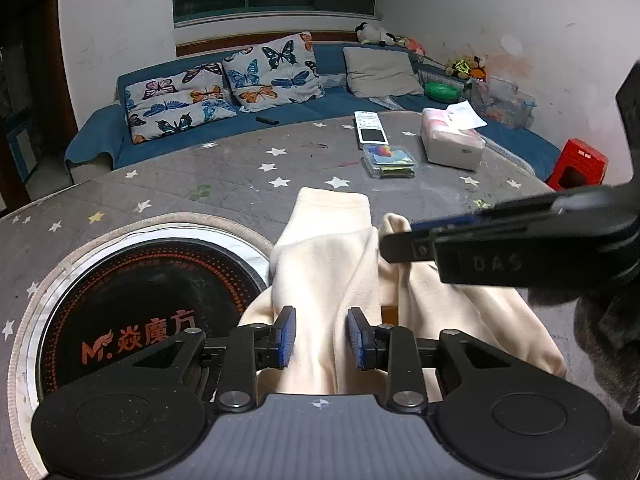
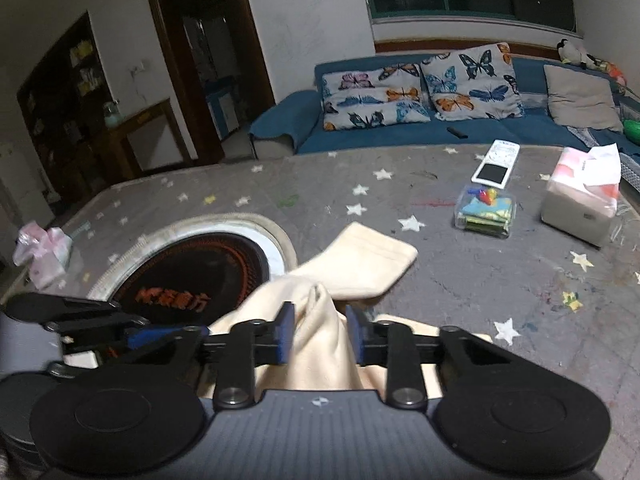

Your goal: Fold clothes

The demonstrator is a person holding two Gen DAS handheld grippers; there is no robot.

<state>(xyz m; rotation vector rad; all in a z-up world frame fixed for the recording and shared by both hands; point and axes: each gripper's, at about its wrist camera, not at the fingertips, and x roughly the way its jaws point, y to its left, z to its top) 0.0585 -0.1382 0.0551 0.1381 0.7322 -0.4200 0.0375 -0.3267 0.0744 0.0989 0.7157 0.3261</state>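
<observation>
On the table (image 1: 240, 168): one cream garment (image 1: 320, 264), two butterfly pillows (image 1: 224, 88).

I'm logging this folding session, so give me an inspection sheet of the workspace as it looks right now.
Surface: grey star-print table cover with a round cut-out around a black cooktop.
Job's things: cream garment, bunched, one cuffed sleeve stretched away.
Clutter: remote, clear plastic box, tissue box, pink tissue pack.
Grippers: left gripper and right gripper both open, cloth between the jaws.
Cables: nothing seen.
Surroundings: blue sofa, butterfly pillows, dark window, doorway.
</observation>
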